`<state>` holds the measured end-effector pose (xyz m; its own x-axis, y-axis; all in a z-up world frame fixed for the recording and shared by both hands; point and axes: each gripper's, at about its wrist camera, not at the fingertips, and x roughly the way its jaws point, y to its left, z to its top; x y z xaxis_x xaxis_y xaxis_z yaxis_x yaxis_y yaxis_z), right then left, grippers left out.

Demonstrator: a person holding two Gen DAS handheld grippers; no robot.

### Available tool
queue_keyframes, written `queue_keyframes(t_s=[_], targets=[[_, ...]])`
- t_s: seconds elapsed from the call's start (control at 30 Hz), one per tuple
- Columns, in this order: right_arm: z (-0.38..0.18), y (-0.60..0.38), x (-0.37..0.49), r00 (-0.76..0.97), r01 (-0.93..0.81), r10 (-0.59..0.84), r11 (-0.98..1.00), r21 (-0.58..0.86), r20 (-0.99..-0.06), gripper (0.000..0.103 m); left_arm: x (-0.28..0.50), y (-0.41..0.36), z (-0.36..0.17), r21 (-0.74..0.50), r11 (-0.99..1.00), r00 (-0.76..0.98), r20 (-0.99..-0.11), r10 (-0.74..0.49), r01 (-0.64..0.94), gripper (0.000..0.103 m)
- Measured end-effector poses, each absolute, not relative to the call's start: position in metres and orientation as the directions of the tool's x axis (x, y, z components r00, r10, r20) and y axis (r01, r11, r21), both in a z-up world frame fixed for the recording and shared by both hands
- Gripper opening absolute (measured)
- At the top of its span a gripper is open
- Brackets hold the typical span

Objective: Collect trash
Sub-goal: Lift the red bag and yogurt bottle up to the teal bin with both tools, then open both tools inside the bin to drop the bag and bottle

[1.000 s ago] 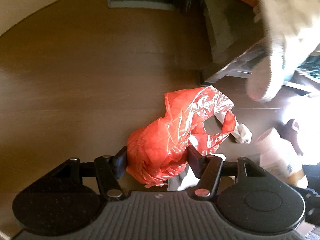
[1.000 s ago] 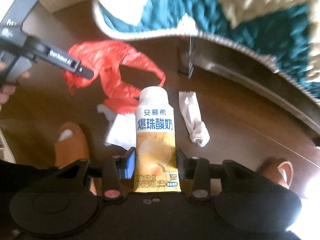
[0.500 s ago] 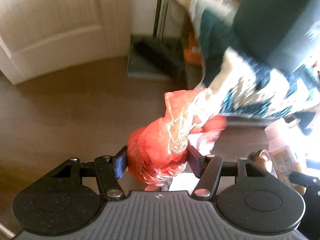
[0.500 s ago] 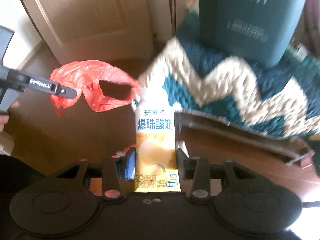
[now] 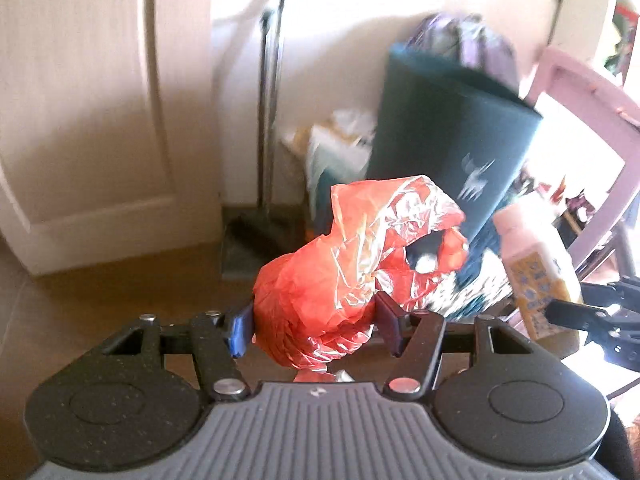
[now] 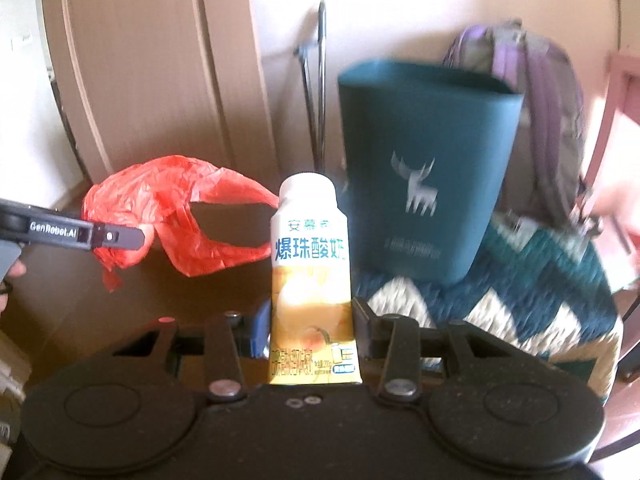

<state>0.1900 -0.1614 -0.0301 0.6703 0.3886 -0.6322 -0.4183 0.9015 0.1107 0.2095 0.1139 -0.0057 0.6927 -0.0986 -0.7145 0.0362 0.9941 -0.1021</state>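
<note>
My left gripper (image 5: 314, 326) is shut on a crumpled red plastic bag (image 5: 352, 264), held up in the air. In the right wrist view the same red plastic bag (image 6: 180, 216) hangs from the left gripper (image 6: 120, 238) at the left. My right gripper (image 6: 310, 324) is shut on a yellow and white yogurt drink bottle (image 6: 310, 264), upright between the fingers. That bottle (image 5: 532, 268) also shows at the right of the left wrist view. A dark teal bin with a deer logo (image 6: 424, 168) stands ahead, a little to the right of the bottle.
The teal bin (image 5: 456, 152) sits on a teal and cream zigzag cloth (image 6: 540, 292). A purple backpack (image 6: 532, 92) leans behind it. A door (image 6: 140, 72) and a long-handled dustpan (image 5: 256, 236) stand at the left wall. A pink frame (image 5: 592, 152) is at the right.
Both grippers have risen from the floor with their loads and tilted up; the view went from floor and scattered tissues to the wall, door and teal bin.
</note>
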Motion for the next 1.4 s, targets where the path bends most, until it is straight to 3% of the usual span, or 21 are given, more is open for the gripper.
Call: queue_keyframes(t_s=[0.4, 0.77, 1.07, 1.4], targets=[[0.055, -0.192, 0.224, 0.816, -0.36, 0.345, 0.931, 0.059, -0.463, 0.041, 0.247, 0.052, 0.086, -0.07, 0.993, 0.818, -0.563, -0.115, 0.092, 0.061], [0.099, -0.208, 0.282, 0.881, -0.298, 0.287, 0.954, 0.031, -0.376, 0.041, 0.294, 0.019, 0.14, -0.036, 0.993, 0.869, -0.482, -0.113, 0.109, 0.061], [0.093, -0.203, 0.341, 0.892, -0.262, 0.237, 0.965, -0.011, -0.385, 0.041, 0.369, -0.022, 0.138, -0.011, 0.992, 0.847, -0.519, -0.115, 0.128, 0.061], [0.053, -0.219, 0.408, 0.853, -0.198, 0.188, 0.98, 0.032, -0.487, 0.041, 0.441, -0.055, 0.099, 0.004, 0.99, 0.784, -0.611, -0.11, 0.142, 0.061]])
